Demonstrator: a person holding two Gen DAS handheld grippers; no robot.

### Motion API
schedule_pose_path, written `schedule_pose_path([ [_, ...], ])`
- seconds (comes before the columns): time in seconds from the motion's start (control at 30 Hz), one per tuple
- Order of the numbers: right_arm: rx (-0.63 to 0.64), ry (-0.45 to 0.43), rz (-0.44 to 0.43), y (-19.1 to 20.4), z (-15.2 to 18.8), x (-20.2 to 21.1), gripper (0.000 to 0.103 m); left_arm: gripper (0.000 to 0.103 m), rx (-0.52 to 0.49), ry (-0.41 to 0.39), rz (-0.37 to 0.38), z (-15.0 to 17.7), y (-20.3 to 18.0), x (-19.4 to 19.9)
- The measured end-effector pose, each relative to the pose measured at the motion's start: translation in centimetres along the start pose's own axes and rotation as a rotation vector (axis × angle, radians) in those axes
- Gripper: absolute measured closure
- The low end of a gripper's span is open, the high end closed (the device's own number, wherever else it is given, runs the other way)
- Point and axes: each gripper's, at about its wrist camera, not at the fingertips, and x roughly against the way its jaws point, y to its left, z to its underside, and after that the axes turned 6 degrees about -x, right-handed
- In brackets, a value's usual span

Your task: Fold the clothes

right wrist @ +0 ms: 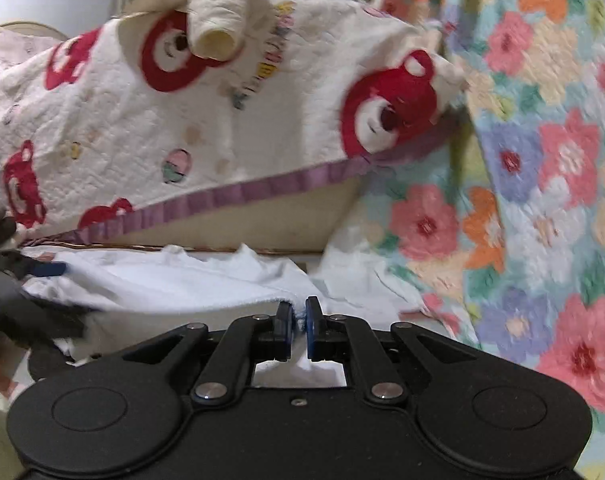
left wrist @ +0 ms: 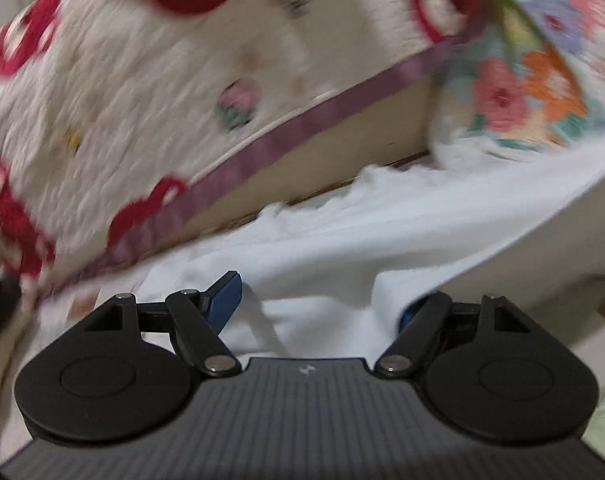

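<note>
The white cloth (right wrist: pixel 190 284) is lying bunched up right in front of you, spread low between both grippers, with one edge lifted up on the right side of the left view. Your right gripper (right wrist: pixel 298 320) is clenched on a corner of that cloth, blue pads nearly touching with a bit of fabric pinched between them. Your left gripper (left wrist: pixel 318 304) is spread wide, and the cloth sits in the gap between its fingers and drapes over the right one, so nothing's gripped there. You can also spot the left gripper at the far left edge of the right view, blurry. Behind the cloth there's a bear blanket (right wrist: pixel 230 120) with a purple trim hanging over something beige, a rolled cream cloth (right wrist: pixel 222 20) sitting on top of it, and a floral quilt (right wrist: pixel 534 184) off to the right.
</note>
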Motion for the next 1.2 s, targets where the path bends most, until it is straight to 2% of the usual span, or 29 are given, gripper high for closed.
schedule_pose_path([
  [0.13,-0.087,0.014,-0.016,-2.1,0.2,-0.5,0.096,0.028,-0.025,0.024,-0.111,-0.2,3.7,0.6],
  [0.23,-0.077,0.017,-0.029,-2.3,0.1,-1.3,0.097,0.026,-0.057,0.032,-0.129,-0.8,6.1,1.6],
  [0.37,0.134,0.012,0.105,-1.0,-0.3,-3.9,0.097,0.025,-0.053,0.074,-0.113,-1.7,8.6,2.7],
  [0.4,0.148,0.014,0.129,-1.3,-0.7,-4.8,0.097,0.025,-0.050,0.079,-0.121,-1.8,9.0,2.9],
  [0.47,0.094,0.030,0.133,-2.7,-1.9,-6.2,0.097,0.025,-0.016,0.070,-0.072,-1.5,10.4,3.1],
  [0.57,-0.004,0.060,0.088,-4.9,-3.5,-8.2,0.097,0.025,0.010,0.116,-0.058,-0.6,10.9,1.6],
  [0.77,0.097,0.101,0.145,-6.5,-3.6,-12.1,0.097,0.025,0.039,0.176,-0.074,0.3,10.2,-1.5],
  [0.9,0.048,0.162,0.140,-8.8,-2.7,-13.9,0.098,0.025,0.091,0.167,-0.086,1.1,9.7,-2.8],
  [0.93,0.016,0.175,0.137,-9.4,-2.5,-14.4,0.098,0.025,0.128,0.179,-0.061,1.3,9.9,-3.1],
  [1.0,-0.048,0.201,0.128,-10.6,-2.0,-15.4,0.097,0.027,0.241,0.198,0.068,1.7,10.7,-3.4],
  [1.03,-0.094,0.211,0.089,-11.2,-1.7,-15.7,0.097,0.026,0.344,0.212,0.221,2.1,11.5,-3.9],
  [1.17,-0.188,0.206,-0.001,-12.1,-1.3,-15.9,0.097,0.026,0.554,0.358,0.555,4.1,11.3,-5.9],
  [1.2,-0.205,0.202,-0.019,-12.3,-1.2,-15.9,0.096,0.026,0.479,0.384,0.540,4.2,10.1,-5.9],
])
